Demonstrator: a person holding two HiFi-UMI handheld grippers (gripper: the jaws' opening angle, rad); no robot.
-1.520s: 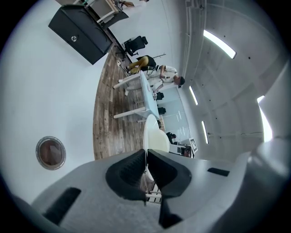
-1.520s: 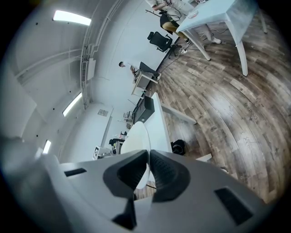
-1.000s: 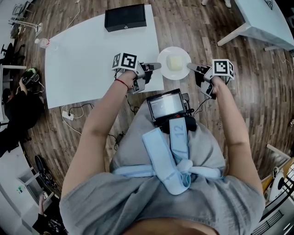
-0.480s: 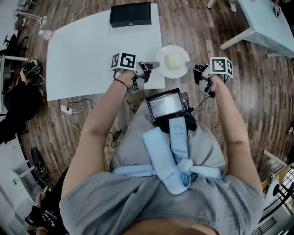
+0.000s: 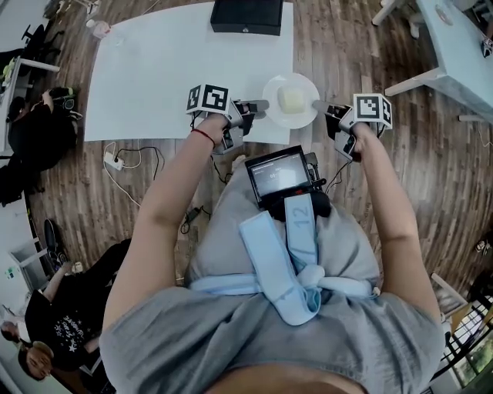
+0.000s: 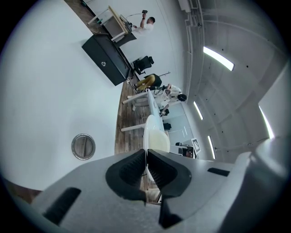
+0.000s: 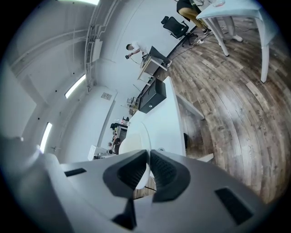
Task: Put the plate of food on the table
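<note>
A white plate [image 5: 271, 86] carrying a pale yellow block of food [image 5: 291, 98] hangs level between my two grippers. It is at the right front corner of the white table [image 5: 185, 69], about half over the tabletop and half over the wooden floor. My left gripper [image 5: 260, 108] is shut on the plate's left rim, my right gripper [image 5: 319, 108] on its right rim. In the left gripper view the plate [image 6: 151, 129] runs edge-on out of the shut left gripper [image 6: 146, 157]. In the right gripper view the right gripper [image 7: 149, 157] pinches the plate's rim [image 7: 136, 139].
A black box [image 5: 246, 15] sits at the table's far edge, and a round cable hole [image 6: 83, 146] lies in the tabletop. A second white table [image 5: 462, 38] stands to the right. People [image 5: 31, 146] sit at the left. Cables and a power strip [image 5: 115, 161] lie below the table's front edge.
The plate, still held by both grippers, has come leftward over the table's corner; a second ago it hung just beyond the table's right edge.
</note>
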